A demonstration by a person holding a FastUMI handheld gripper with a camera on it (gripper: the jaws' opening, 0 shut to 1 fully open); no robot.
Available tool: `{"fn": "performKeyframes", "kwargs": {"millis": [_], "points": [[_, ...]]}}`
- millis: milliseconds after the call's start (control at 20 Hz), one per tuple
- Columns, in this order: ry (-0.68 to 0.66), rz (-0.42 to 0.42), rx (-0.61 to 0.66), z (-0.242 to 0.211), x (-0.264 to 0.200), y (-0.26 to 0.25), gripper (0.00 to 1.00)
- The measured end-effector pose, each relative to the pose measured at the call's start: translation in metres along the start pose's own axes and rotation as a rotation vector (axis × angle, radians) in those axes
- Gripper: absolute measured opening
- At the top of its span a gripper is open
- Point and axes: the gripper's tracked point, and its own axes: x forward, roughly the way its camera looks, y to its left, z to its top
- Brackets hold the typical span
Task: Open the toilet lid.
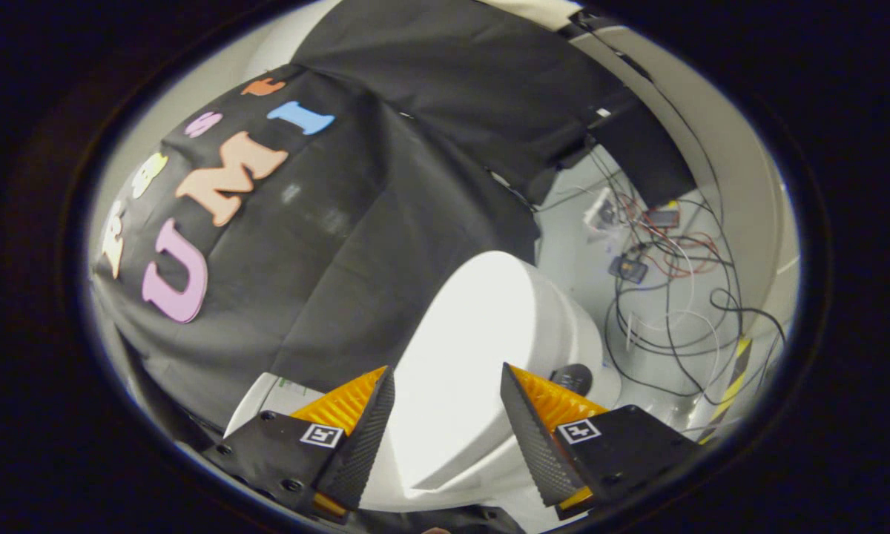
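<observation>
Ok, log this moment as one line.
hand-held gripper: open, fingers apart | toilet lid: white, between and just beyond the fingers, not gripped | wires: on floor beyond toilet

A white toilet [564, 326] stands against the black cloth wall. Its lid [467, 371] is a smooth, glossy white oval, brightly lit, and it appears down over the bowl, though the view is tilted. The lid fills the gap between the two fingers of the claw [447, 389], which are spread apart, and reaches beyond their tips.
</observation>
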Motion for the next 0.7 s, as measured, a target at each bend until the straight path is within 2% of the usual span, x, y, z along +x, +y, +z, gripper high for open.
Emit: {"fn": "performKeyframes", "kwargs": {"millis": [250,350,550,700], "points": [[0.023,-0.117,0.081,-0.007,0.006,-0.043,0.89],[0.026,-0.145,0.113,-0.009,0.005,-0.057,0.76],[0.038,-0.211,0.158,-0.013,0.007,-0.083,0.76],[0.053,-0.200,0.197,-0.015,0.019,-0.088,0.76]]}}
